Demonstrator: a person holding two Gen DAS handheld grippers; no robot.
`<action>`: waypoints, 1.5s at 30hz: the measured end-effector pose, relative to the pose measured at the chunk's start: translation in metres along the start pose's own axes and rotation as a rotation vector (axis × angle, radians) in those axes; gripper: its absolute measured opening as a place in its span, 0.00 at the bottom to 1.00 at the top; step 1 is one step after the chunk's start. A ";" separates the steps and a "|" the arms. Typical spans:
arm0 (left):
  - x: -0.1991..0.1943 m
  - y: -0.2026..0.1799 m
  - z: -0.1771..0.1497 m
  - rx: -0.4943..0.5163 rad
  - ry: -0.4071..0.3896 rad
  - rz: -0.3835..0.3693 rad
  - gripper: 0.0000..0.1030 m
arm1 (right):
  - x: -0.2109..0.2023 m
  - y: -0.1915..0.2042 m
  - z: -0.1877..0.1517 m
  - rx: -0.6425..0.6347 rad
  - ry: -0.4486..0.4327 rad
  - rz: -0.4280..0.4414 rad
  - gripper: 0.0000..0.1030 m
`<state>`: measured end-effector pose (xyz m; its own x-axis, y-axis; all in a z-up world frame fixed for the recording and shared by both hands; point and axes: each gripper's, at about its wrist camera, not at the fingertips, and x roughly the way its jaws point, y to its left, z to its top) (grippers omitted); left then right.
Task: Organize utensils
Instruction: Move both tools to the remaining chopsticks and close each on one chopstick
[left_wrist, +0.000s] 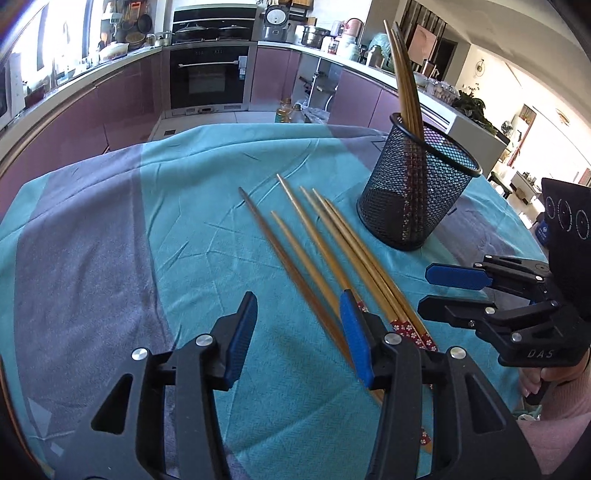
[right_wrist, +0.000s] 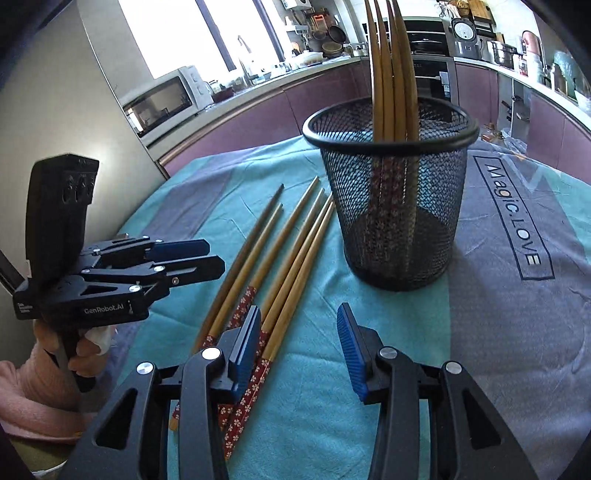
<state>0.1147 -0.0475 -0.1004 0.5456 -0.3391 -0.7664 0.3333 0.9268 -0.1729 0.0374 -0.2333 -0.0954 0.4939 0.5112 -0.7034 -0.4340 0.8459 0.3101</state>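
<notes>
Right wrist view: chopsticks (right_wrist: 280, 266) lie lengthwise under the right gripper (right_wrist: 295, 350) (nearer; both grippers released, empty), cup (right_wrist: 391, 206) ahead.

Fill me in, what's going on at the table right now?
A person holding a gripper in each hand is sorting chopsticks into a black mesh holder. Several chopsticks already stand in it, and five loose chopsticks lie on the teal cloth beside it. Both the left gripper and the right gripper are open and empty, hovering near the patterned handle ends of the loose ones. Nothing is being gripped at this moment.
</notes>
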 end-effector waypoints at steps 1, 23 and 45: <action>0.001 0.000 0.000 -0.001 0.002 -0.002 0.45 | 0.001 0.002 -0.001 -0.004 0.000 -0.006 0.40; 0.020 -0.011 0.009 0.045 0.049 0.021 0.40 | 0.013 0.015 0.002 -0.045 0.015 -0.102 0.33; 0.036 -0.007 0.031 0.044 0.094 0.063 0.18 | 0.033 0.019 0.021 -0.053 0.021 -0.169 0.10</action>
<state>0.1556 -0.0711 -0.1080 0.4929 -0.2621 -0.8297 0.3349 0.9372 -0.0971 0.0616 -0.1972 -0.0993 0.5475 0.3588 -0.7560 -0.3854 0.9100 0.1527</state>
